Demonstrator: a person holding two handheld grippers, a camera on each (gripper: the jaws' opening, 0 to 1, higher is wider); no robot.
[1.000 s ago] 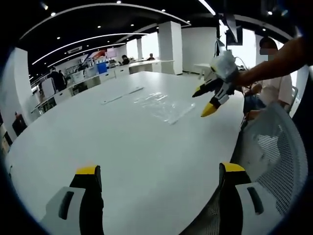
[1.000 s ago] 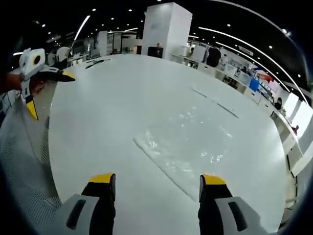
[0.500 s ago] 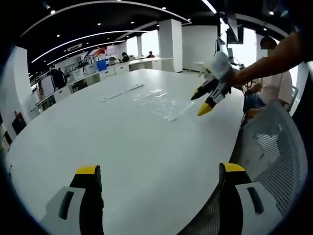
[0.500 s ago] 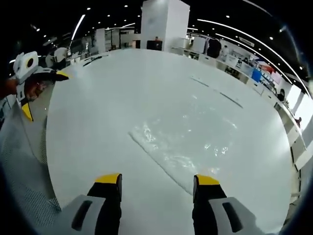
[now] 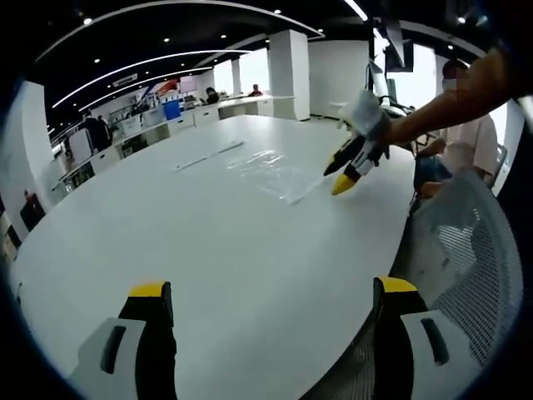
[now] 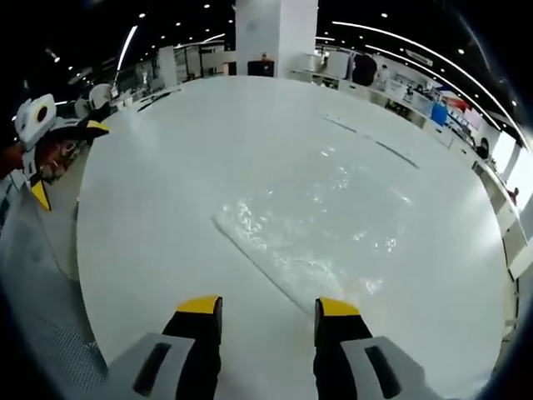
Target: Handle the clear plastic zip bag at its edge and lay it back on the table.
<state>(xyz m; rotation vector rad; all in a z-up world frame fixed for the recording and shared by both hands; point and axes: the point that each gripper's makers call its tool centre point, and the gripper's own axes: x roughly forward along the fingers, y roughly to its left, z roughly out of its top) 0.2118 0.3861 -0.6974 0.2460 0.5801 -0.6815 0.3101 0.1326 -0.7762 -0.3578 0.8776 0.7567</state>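
In the left gripper view, the left gripper (image 5: 271, 304) hangs with its jaws wide apart over the near edge of the white table (image 5: 166, 225), while the clear plastic zip bag (image 5: 271, 171) lies flat far across it and the right gripper (image 5: 343, 171) hovers just beside its edge, above a mesh chair (image 5: 466, 258). In the right gripper view, the right gripper (image 6: 268, 310) has its jaws parted with nothing between them, the zip bag (image 6: 321, 225) flat on the table (image 6: 150, 208) just ahead of its tips, and the left gripper (image 6: 62, 154) off to the side
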